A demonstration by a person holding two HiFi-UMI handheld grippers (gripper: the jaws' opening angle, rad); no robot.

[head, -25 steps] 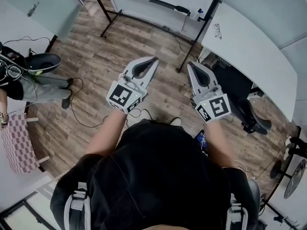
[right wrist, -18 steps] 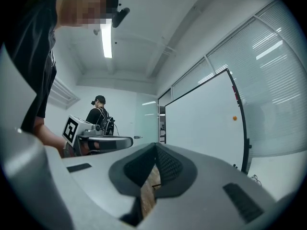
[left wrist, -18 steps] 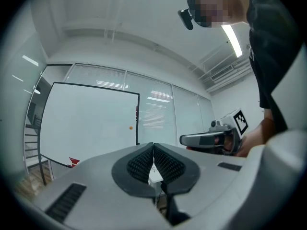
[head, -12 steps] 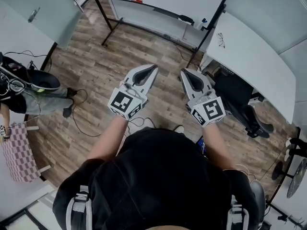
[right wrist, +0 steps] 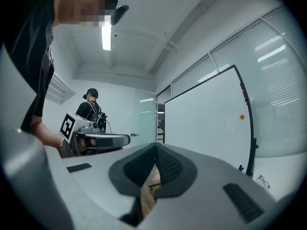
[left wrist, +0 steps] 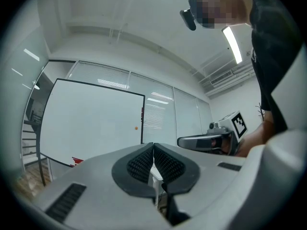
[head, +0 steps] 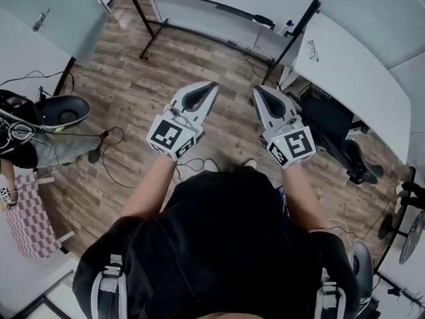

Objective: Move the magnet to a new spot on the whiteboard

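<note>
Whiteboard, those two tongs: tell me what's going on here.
A person holds the left tongs and the right tongs out in front, side by side, both shut and empty. The whiteboard stands some way ahead, with the small orange magnet on it near its right edge, untouched. The move has not started.

Orange magnet [left wrist: 136,127], white whiteboard [left wrist: 91,123]

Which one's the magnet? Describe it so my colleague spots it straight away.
Find the big black-framed whiteboard standing across the room. The magnet is a small orange dot on its white face, close to the right edge. It is the only orange spot there; the red object sits down at the bottom rail.
</note>
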